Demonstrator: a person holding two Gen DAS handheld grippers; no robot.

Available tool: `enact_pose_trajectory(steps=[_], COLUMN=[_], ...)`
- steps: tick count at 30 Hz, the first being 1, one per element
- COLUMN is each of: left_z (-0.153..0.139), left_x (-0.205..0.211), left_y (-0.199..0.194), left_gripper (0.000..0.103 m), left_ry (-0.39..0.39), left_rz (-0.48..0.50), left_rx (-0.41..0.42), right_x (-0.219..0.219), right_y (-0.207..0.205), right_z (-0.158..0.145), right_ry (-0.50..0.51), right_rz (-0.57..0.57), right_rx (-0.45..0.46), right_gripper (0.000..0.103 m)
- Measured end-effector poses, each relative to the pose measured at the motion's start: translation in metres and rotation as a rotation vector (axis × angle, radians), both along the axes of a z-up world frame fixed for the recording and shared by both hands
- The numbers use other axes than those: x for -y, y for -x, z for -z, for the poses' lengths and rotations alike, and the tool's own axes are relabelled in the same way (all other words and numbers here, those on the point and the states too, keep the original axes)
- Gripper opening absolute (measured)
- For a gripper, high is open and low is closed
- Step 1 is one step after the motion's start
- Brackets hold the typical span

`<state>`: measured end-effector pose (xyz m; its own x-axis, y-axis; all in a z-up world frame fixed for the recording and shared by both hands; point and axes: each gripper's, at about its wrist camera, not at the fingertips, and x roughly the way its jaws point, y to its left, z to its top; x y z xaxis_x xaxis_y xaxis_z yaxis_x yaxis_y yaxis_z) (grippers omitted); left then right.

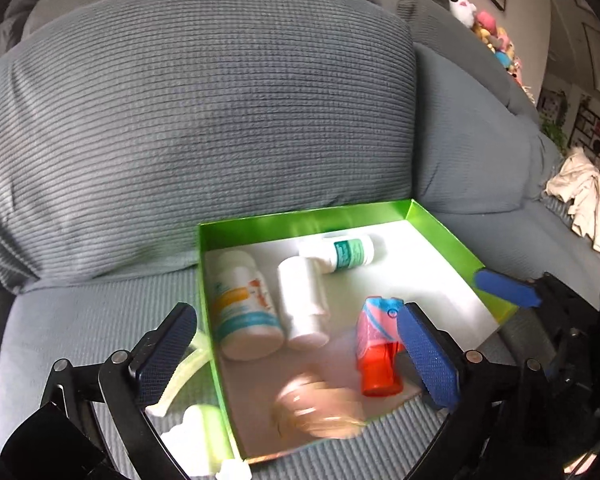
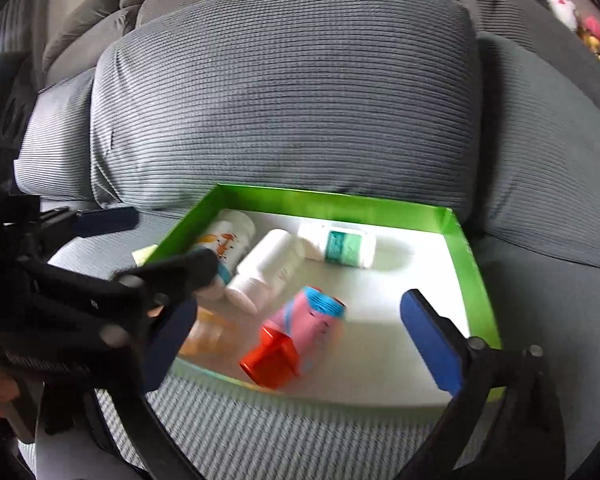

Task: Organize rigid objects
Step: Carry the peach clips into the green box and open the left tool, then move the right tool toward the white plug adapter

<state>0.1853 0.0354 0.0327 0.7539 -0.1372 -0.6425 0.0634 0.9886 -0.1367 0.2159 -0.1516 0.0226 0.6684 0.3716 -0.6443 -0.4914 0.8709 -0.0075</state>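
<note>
Five containers already lie in the green box (image 1: pixel 440 236) ahead of both wide-apart, empty grippers, left gripper (image 1: pixel 296 352) and right gripper (image 2: pixel 300 344), while pale items (image 1: pixel 196 436) beside its left finger look still unsorted.

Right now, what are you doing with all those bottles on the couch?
A person with two handheld grippers is tidying small containers into a shallow green box on a grey sofa. The left gripper and right gripper are both open above it, holding nothing. Three white bottles, a pink bottle with an orange-red cap and a blurry amber one lie inside.
</note>
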Motion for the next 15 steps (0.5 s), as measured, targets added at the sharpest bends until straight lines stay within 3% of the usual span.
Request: enact_pose_trajectory(steps=[15], left_z=[-0.014], left_x=[-0.003], left_y=[0.072], left_gripper=[0.102], left_ry=[-0.043], left_rz=[-0.065], left_rx=[0.052], right_x=[0.014], right_y=[0.058], right_z=[-0.009], right_ry=[-0.043], right_rz=[0.009], right_rx=[-0.012], right_gripper=[0.102])
